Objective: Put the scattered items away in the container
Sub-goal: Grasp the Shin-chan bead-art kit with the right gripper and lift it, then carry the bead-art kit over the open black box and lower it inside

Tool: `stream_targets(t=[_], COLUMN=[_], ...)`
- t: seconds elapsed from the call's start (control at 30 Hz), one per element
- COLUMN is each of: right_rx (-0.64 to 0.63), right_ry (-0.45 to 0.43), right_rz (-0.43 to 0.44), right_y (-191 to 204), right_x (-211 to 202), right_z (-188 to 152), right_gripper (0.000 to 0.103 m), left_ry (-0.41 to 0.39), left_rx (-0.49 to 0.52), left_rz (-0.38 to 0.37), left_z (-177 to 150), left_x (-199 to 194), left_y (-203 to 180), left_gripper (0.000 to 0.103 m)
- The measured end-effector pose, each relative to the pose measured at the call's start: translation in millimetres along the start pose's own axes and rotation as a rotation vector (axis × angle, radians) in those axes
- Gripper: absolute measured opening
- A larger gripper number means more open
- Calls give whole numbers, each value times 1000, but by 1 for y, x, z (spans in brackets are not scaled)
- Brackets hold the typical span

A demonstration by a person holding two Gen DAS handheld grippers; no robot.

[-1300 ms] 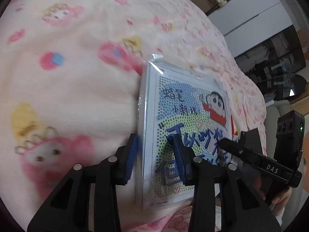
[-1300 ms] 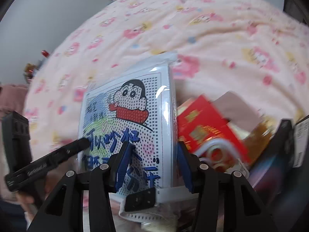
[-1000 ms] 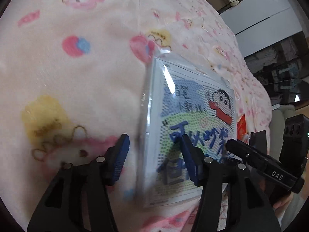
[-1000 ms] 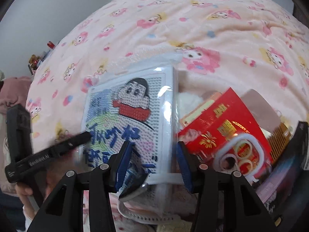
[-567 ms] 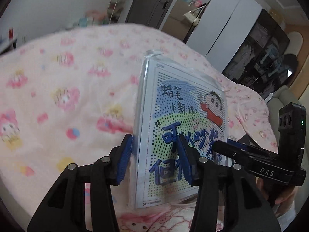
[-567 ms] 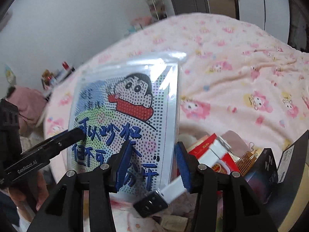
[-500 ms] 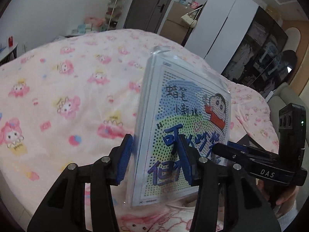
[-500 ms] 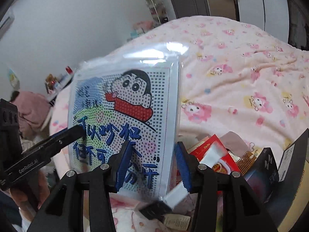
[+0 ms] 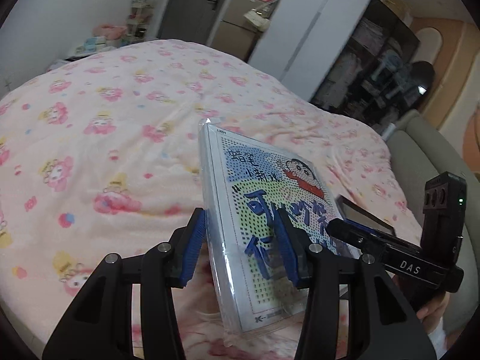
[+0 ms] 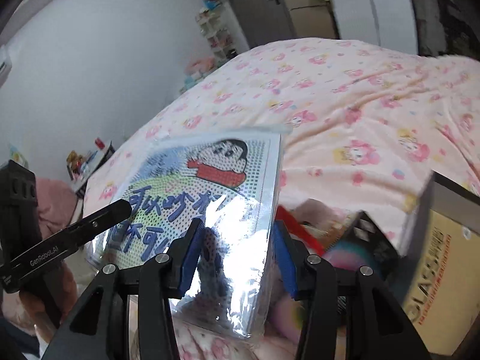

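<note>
A flat cartoon picture kit (image 9: pixel 264 210) in a clear plastic sleeve is held up above the pink bed. My left gripper (image 9: pixel 240 244) is shut on its left edge. My right gripper (image 10: pixel 237 255) is shut on its right edge; the kit also shows in the right wrist view (image 10: pixel 207 186). The other gripper's arm shows in each view, the right one (image 9: pixel 390 252) and the left one (image 10: pixel 66 237). A cardboard box (image 10: pixel 444 270) with a red packet (image 10: pixel 295 228) and other items inside stands at the right.
The bed is covered by a pink blanket (image 9: pixel 120 126) with cartoon figures. A grey sofa (image 9: pixel 426 156) stands to the right of the bed. Wardrobes (image 9: pixel 315 30) and shelves stand at the far wall.
Both grippers have lifted the picture kit off the blanket and tilted it upright. The views swung up from the bed to the room, and the box moved further right in the right view.
</note>
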State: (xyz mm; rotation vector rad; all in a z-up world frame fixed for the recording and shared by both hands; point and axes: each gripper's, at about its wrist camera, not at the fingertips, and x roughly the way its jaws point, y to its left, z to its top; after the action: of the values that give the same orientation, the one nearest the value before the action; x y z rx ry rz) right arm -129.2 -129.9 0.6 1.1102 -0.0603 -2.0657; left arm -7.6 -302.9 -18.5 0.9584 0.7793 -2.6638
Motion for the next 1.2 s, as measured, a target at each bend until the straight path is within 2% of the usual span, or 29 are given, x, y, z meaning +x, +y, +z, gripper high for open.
stream_targets(t=[0.23,0.37,0.47,0.5,0.6,0.73,0.97,1.2], right_rx=[48,136,194,235,305,352,361,370], right_ry=[-81,-78,-37,-19,5,47,122,151], right_rz=[-170,-242,-280,-284,-311,-339,-392,-399], right_y=[-68,-135,-194,-214,-257,-289,-298,-301], right_x=[-88,-130,-143,-144,-144,-134,-108,-105], right_z=[-23,-45,-64,-69,-81,-91,-101,-108], right_gripper=[42,43,43,43,43,43,43,43], left_ry=[83,185,276,302,367,474,599,604], left_rx=[133,166,231,251,285,281,367,393], left_rz=[-166,-268,-279,-276,-250,-204,-51,19], left_z=[-8,-18,-33,-41,-60,-85,-112,-122], left_x=[48,93,136,151,183,216,244,241], left_y=[-112,-182,-233,-252,-275,-282,-293,-298], left_gripper=[47,47,47,47,47,47,49,49])
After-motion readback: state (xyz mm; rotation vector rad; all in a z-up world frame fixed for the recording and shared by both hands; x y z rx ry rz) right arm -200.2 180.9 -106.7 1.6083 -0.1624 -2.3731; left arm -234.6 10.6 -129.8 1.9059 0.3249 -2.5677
